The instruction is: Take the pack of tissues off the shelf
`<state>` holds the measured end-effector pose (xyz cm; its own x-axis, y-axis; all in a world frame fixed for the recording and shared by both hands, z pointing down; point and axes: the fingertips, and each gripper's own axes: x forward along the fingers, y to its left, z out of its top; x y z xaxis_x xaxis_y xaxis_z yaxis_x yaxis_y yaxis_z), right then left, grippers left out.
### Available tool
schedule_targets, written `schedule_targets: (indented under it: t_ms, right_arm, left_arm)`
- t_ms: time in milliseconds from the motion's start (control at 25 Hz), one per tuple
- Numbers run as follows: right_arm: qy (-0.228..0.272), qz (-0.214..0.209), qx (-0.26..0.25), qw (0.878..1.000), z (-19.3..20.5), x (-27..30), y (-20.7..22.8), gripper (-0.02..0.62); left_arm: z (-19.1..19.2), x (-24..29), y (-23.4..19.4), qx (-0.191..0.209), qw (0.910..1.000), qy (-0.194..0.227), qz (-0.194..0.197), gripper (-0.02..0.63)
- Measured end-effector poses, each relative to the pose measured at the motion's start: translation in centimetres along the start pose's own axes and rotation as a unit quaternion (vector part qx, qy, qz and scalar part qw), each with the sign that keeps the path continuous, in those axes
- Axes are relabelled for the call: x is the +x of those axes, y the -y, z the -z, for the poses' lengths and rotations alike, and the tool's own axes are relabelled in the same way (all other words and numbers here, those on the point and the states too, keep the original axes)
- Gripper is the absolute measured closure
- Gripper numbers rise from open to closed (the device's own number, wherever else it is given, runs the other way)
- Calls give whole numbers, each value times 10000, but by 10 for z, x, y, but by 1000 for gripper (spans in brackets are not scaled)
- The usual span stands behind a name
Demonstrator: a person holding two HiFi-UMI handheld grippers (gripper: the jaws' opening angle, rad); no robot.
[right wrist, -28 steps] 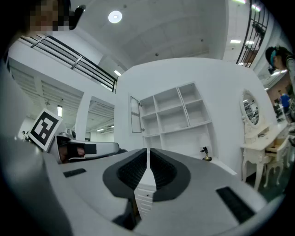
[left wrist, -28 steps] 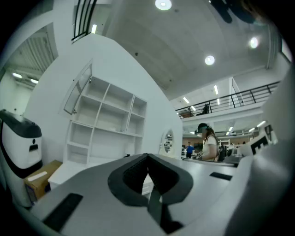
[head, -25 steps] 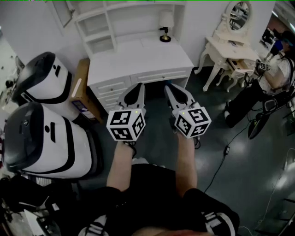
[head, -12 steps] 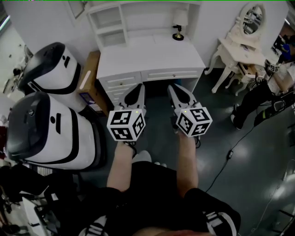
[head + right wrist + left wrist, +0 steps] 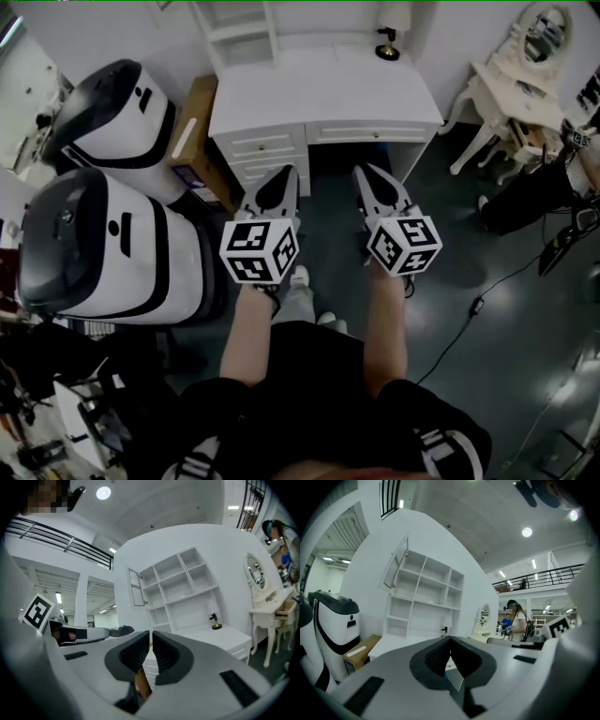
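A big white machine [image 5: 103, 248] stands at 9 o'clock, with a brown box [image 5: 192, 141] at 10 o'clock. The left claw [image 5: 283, 174] is clenched tight and holds nothing. The right claw [image 5: 367, 172] is clenched and empty too. Both point to 12 o'clock, at the white counter [image 5: 319, 89] and the shelf [image 5: 246, 33] on it. I cannot tell where the tissues are.

White shelf [image 5: 423, 590], probably brown box [image 5: 358, 652]
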<state>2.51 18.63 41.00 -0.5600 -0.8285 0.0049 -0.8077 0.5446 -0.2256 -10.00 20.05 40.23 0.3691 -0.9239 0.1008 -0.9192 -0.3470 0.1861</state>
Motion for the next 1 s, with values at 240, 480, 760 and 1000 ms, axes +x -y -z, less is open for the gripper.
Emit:
schedule_targets:
  t_ms: [240,480,760,1000]
  right_arm:
    - [-7,397,-136,9991,-9,17,31,558]
    - [123,728,-230,9970,-30,52,68,558]
    - [5,483,-177,9987,-36,146,67,558]
    - [7,75,-291,9995,-35,221,37,558]
  left_arm:
    - [-7,40,0,295,9994,87,154,595]
    - [-24,93,-20,194,9989,173,392,595]
    - [-64,142,-87,241,9991,279,193,595]
    - [-82,157,-160,204,9989,382,-156,595]
